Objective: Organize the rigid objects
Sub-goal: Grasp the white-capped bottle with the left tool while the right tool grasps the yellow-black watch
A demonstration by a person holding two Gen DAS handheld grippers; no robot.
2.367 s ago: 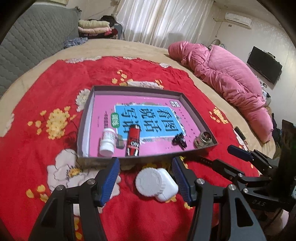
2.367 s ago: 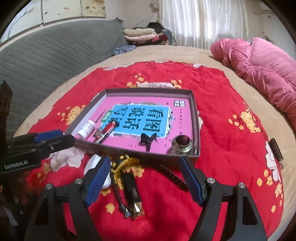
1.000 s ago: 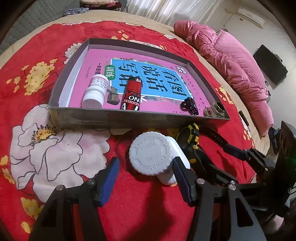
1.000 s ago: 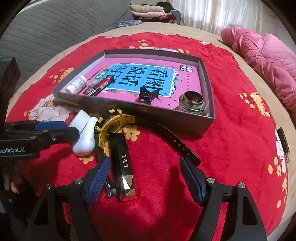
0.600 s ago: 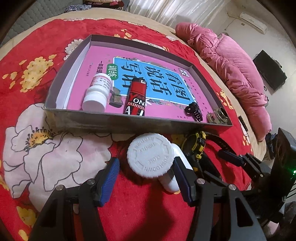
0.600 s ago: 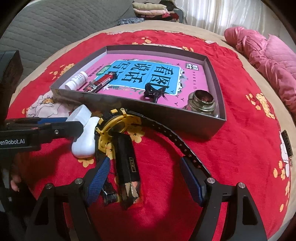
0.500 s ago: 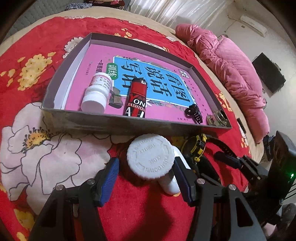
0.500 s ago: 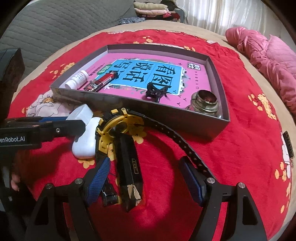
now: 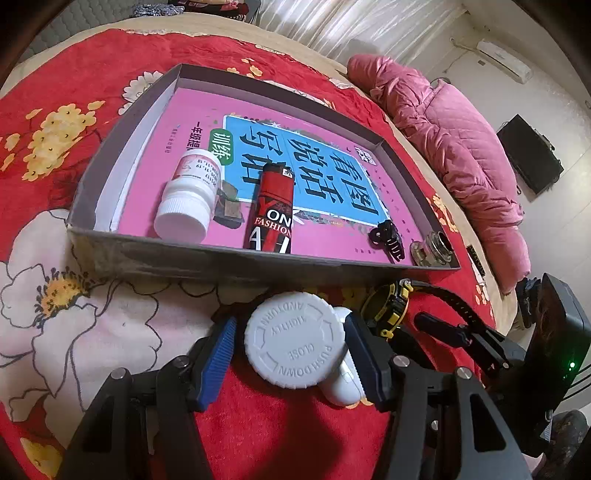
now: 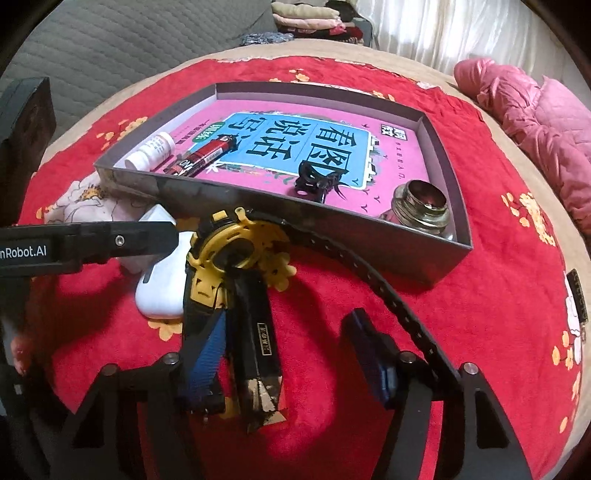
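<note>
A large white screw-cap bottle [image 9: 295,349] lies on the red blanket in front of the grey tray [image 9: 236,258]. My left gripper [image 9: 288,350] is open, its blue pads either side of the bottle's cap with small gaps. A yellow-and-black watch [image 10: 236,247] and a black-gold bar [image 10: 258,339] lie beside it. My right gripper [image 10: 291,350] is open around the watch strap and bar, apart from both. The tray [image 10: 424,254] holds a small white bottle [image 9: 188,195], a red lighter [image 9: 273,206], a black hair clip [image 9: 386,238] and a metal jar [image 10: 421,206].
The tray's near wall stands just beyond both grippers. A pink quilt [image 9: 454,122] lies at the right of the bed. A small dark object [image 10: 578,295] lies on the blanket at the far right. Folded clothes [image 10: 306,16] sit at the back.
Both grippers have come down and forward. The left one's pads now flank the big bottle's cap; the right one's pads now straddle the watch strap and bar.
</note>
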